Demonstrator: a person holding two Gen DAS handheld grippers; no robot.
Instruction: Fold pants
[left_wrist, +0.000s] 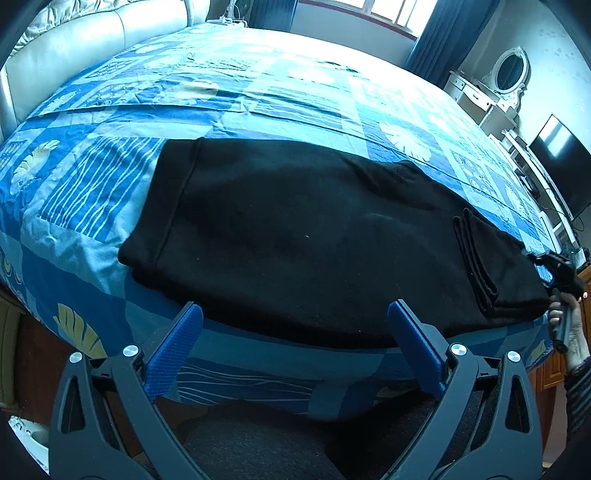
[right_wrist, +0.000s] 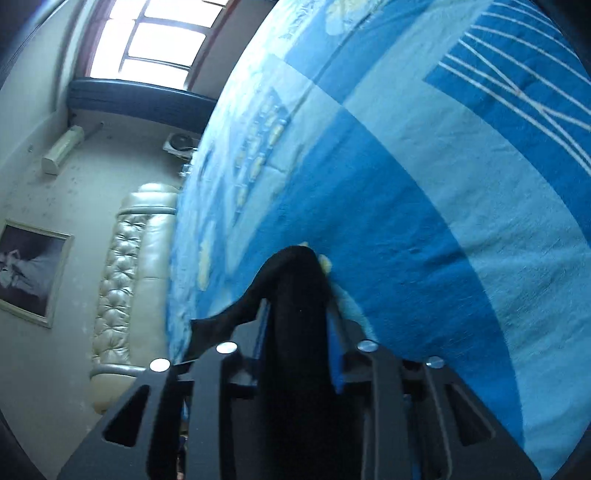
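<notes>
**Right gripper pinching the pants at the bed's edge**

Now the black pants (left_wrist: 314, 236) are lying flat across the blue patterned bedspread (left_wrist: 258, 96), stretching along the near edge of the bed, with a doubled-over end at the right. The left gripper (left_wrist: 295, 347) is hovering just short of the near hem, its blue-padded fingers (left_wrist: 173, 350) spread wide and touching nothing. Over at the far right, the right gripper (left_wrist: 550, 264) is meeting the pants' end, a hand (left_wrist: 567, 325) wrapping its handle. From the right wrist view, that right gripper (right_wrist: 297, 332) is squeezing a bunched fold of black cloth (right_wrist: 299, 314) between its closed-in fingers, right against the bedspread (right_wrist: 443, 221). A padded headboard (right_wrist: 125, 280) is sitting beyond.
</notes>
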